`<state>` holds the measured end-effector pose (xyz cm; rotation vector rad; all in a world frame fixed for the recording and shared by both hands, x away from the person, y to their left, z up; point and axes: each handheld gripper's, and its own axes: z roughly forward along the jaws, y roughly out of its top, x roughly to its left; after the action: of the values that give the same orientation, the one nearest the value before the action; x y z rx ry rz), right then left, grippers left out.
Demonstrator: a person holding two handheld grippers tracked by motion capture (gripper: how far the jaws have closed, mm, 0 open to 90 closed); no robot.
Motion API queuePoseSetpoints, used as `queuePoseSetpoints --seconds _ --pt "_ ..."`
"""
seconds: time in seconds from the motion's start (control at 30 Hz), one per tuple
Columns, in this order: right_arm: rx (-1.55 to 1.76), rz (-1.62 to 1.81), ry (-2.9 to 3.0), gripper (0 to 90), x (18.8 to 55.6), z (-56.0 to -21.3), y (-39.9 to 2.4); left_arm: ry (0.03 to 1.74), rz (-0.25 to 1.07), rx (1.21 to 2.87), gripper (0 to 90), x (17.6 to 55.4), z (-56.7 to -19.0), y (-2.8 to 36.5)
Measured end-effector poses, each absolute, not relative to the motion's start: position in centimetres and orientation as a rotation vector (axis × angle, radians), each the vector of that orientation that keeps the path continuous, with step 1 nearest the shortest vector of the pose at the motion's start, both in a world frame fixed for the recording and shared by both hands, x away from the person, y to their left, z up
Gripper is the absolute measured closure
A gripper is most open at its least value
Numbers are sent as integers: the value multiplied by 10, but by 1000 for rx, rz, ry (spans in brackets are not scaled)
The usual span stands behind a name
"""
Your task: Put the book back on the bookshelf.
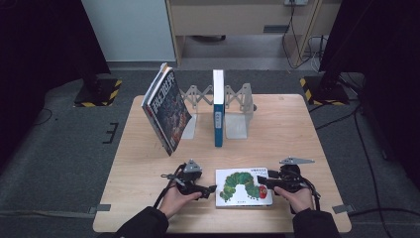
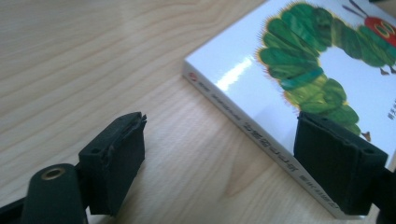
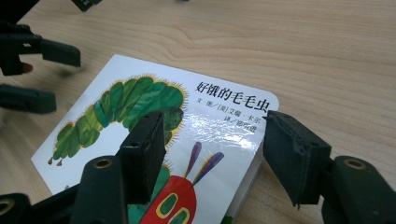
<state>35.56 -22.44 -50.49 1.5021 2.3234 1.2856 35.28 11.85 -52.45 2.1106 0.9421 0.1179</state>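
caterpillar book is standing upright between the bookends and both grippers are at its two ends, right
Not quite. The caterpillar book lies flat on the table, near the front edge, as the high view shows. The book standing between the bookends is a blue one. The rest holds: the left gripper is at one end and the right gripper at the other.

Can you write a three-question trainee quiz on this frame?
1. True or false: the caterpillar picture book lies flat on the table.
2. Which gripper has a jaw over the book's cover: A the left gripper, B the right gripper, C both?
3. How many books stand in the folding book rack?

Key: 1 true. 2 C. 3 two: the blue-spined book upright, the large dark-covered book leaning.
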Motion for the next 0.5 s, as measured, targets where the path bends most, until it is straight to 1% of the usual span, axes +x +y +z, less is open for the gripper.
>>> queuePoseSetpoints --seconds 0.1,0.5 --pt "1500 1299 2314 387 356 -504 -225 912 106 2133 156 351 -528 111" --pt "1485 1318 2301 365 357 -502 -224 844 36 2112 134 347 -531 94"
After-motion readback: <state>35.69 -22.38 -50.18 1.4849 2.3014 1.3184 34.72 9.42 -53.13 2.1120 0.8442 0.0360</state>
